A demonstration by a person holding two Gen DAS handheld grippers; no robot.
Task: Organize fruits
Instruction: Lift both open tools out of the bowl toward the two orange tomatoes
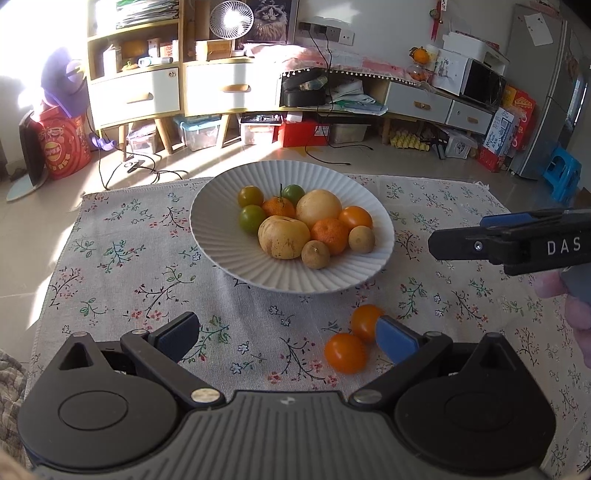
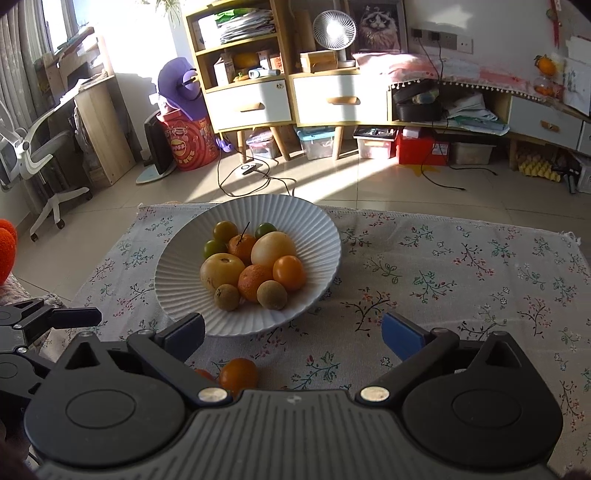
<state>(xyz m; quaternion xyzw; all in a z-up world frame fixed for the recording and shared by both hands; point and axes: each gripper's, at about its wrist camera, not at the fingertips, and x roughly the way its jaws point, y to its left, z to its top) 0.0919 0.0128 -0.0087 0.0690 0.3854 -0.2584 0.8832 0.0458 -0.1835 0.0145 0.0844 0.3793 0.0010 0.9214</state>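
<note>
A lived-in home: drawer cabinet (image 2: 251,103), desk fan (image 2: 334,29), refrigerator (image 1: 546,92).

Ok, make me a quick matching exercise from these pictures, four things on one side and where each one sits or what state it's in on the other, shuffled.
Things
1. two orange tomatoes
2. green tomatoes
3. white plate
4. right gripper

Places or states
A. far left side of the plate's fruit pile
B. open, nothing between the fingers
C. on the floral cloth, holding fruit
D. loose on the cloth, outside the plate

Pairs: 1-D, 2-A, 3-C, 4-B
</note>
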